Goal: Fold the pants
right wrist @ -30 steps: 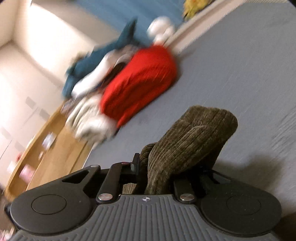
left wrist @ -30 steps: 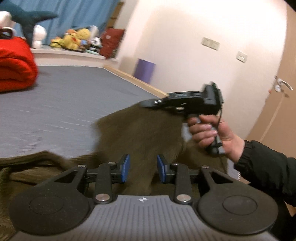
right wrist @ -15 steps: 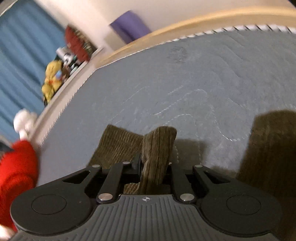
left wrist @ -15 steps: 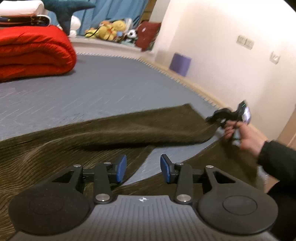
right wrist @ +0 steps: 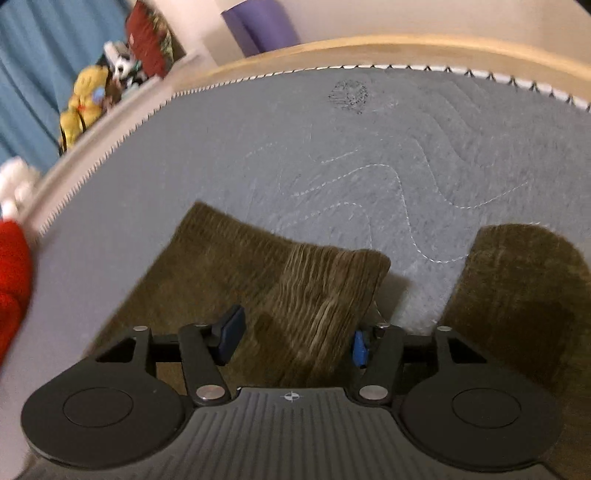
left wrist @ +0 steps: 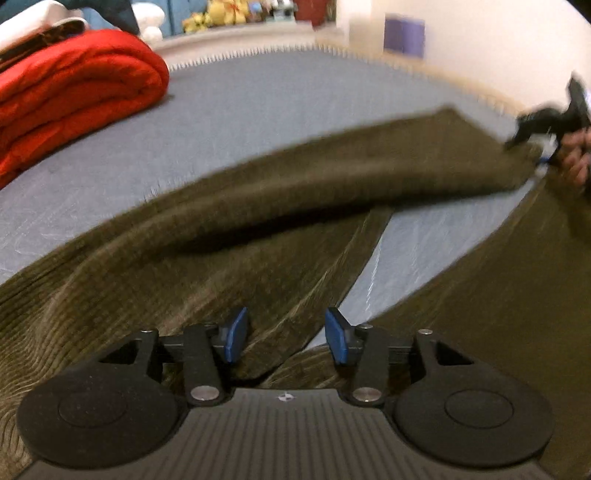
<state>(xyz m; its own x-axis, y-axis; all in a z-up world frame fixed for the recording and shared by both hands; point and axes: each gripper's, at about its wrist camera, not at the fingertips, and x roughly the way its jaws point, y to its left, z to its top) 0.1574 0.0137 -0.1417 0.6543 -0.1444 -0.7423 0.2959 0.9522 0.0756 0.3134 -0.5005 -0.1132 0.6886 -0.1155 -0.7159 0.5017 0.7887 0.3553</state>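
Note:
Olive-brown corduroy pants (left wrist: 280, 206) lie on a grey mattress (left wrist: 258, 99). One leg stretches toward the right, the other leg (left wrist: 491, 295) runs along the near right, with a wedge of bare mattress between them. My left gripper (left wrist: 283, 334) is open and empty, low over the pants near the crotch. My right gripper (right wrist: 293, 338) is open, its jaws wide apart around the leg's hem (right wrist: 314, 280), which lies loose on the mattress. The second leg's end (right wrist: 517, 295) lies to its right. The right gripper also shows at the far right of the left wrist view (left wrist: 543, 125).
A rolled red quilt (left wrist: 70, 92) lies at the mattress's far left. Plush toys (right wrist: 86, 99) and blue curtains stand beyond the bed. A wooden bed frame edge (right wrist: 369, 44) and a purple bin (right wrist: 262, 22) lie past the mattress.
My right gripper carried the pant leg's hem down to the mattress and opened, letting it go. The leg now lies stretched out. My left gripper stayed open and lowered toward the pants.

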